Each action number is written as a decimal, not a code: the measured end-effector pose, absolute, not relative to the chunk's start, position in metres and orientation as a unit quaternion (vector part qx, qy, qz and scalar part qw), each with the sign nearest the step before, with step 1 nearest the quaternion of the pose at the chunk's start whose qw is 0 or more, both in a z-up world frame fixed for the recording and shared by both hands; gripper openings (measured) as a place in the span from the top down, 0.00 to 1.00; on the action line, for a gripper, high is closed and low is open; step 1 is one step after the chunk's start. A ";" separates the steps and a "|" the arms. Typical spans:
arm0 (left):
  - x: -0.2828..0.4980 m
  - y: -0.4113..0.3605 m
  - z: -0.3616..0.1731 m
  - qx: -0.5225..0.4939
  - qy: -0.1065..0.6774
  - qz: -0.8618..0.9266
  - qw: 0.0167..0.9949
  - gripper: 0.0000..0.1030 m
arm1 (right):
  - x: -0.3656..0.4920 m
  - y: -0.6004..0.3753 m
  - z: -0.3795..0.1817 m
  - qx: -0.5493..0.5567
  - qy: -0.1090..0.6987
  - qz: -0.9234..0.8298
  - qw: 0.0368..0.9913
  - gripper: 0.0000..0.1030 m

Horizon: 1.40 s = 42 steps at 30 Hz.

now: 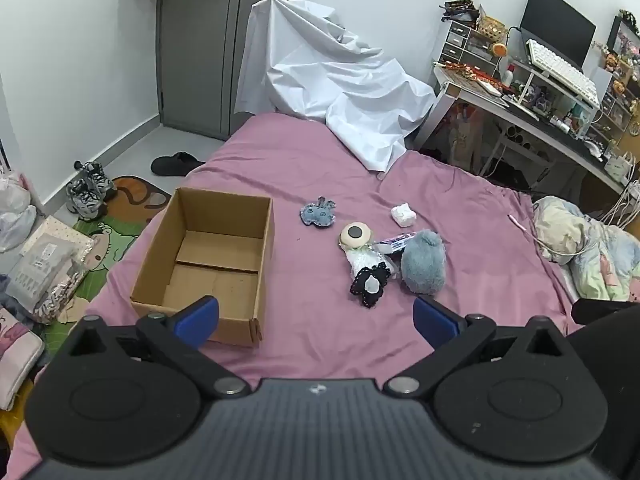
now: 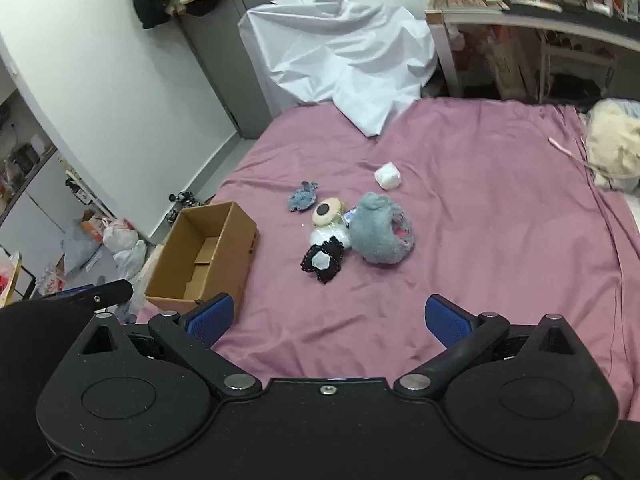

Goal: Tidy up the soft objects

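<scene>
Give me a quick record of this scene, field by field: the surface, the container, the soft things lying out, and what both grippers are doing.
surface: pink bedsheet
container: open brown cardboard box, nothing seen inside, left of the toys
soft items: fluffy grey-blue plush, small blue-grey felt toy, black lace-edged piece, round cream plush with dark disc, small white bundle, all on the sheet outside the box
left gripper: open, holding nothing
right gripper: open, holding nothing
</scene>
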<state>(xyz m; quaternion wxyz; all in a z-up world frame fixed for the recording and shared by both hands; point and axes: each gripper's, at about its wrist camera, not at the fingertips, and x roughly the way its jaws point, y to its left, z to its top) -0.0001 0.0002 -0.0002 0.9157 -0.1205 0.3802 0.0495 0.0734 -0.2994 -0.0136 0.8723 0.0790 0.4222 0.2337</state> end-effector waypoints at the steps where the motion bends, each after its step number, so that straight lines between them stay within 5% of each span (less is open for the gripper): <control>1: 0.000 0.001 0.000 -0.122 0.380 0.048 0.916 0.01 | 0.071 -0.299 -0.013 0.081 0.420 0.239 0.871 0.00; 42: 0.004 -0.005 -0.005 -0.113 0.386 0.064 0.913 0.01 | 0.081 -0.296 -0.017 0.087 0.429 0.237 0.867 0.00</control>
